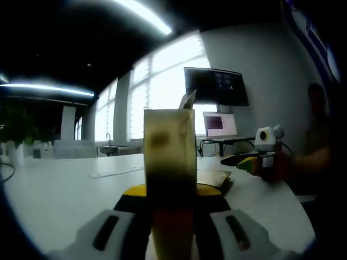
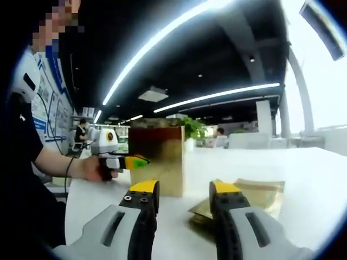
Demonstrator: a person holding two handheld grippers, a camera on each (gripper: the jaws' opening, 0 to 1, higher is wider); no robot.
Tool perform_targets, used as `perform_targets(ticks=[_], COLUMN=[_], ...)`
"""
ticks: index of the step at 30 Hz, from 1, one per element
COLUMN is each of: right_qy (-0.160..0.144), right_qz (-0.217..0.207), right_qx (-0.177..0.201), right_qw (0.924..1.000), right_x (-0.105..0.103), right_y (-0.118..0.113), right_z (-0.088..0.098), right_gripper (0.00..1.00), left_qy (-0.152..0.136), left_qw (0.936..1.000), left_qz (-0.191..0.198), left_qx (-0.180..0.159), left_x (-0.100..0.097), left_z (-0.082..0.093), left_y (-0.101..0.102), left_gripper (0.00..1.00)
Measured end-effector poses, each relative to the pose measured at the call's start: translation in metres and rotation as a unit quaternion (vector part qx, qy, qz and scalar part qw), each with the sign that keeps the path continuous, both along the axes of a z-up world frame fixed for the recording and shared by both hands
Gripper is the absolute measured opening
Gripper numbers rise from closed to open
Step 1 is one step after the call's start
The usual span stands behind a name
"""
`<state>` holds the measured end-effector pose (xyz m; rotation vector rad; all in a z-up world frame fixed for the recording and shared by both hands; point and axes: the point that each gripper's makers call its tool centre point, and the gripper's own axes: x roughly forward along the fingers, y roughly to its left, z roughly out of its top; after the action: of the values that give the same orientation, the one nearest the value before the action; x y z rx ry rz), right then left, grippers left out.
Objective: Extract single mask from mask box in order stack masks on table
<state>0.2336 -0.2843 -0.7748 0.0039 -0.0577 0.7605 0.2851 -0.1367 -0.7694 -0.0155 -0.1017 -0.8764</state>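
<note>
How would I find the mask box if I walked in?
Find the big white table. Near its edge, a tall golden box stands upright, clamped by the left gripper. That is the mask box: the gold mask packets beside it lie flat, but it stands tall.

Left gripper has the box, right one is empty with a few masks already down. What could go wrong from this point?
The left gripper grips the upright mask box by one side, so pulling a mask might tip or drag it. The right gripper, jaws apart and empty, may pinch several masks rather than one. The stacked masks lie close under the right gripper and could be nudged out of line.
</note>
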Motion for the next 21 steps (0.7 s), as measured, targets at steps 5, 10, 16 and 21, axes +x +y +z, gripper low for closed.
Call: perform_targets(ticks=[5, 10, 16, 21], right_qy=[0.006, 0.007, -0.014, -0.021], right_qz=[-0.012, -0.018, 0.013, 0.029], right_qx=[0.028, 0.029, 0.015, 0.008], right_qw=[0.9995, 0.9994, 0.9997, 0.9993], right_x=[0.005, 0.009, 0.005, 0.01], right_y=[-0.006, -0.009, 0.002, 0.009], right_z=[0.008, 0.021, 0.065, 0.089], right_gripper=[0.32, 0.32, 0.33, 0.33], left_qy=[0.0, 0.0, 0.0, 0.0], left_qw=[1.0, 1.0, 1.0, 1.0], left_qz=[0.0, 0.0, 0.0, 0.0], left_qx=[0.0, 0.0, 0.0, 0.001], left_x=[0.001, 0.0, 0.0, 0.0], left_z=[0.0, 0.0, 0.0, 0.0], left_y=[0.0, 0.0, 0.0, 0.0], left_gripper=[0.31, 0.31, 0.31, 0.31])
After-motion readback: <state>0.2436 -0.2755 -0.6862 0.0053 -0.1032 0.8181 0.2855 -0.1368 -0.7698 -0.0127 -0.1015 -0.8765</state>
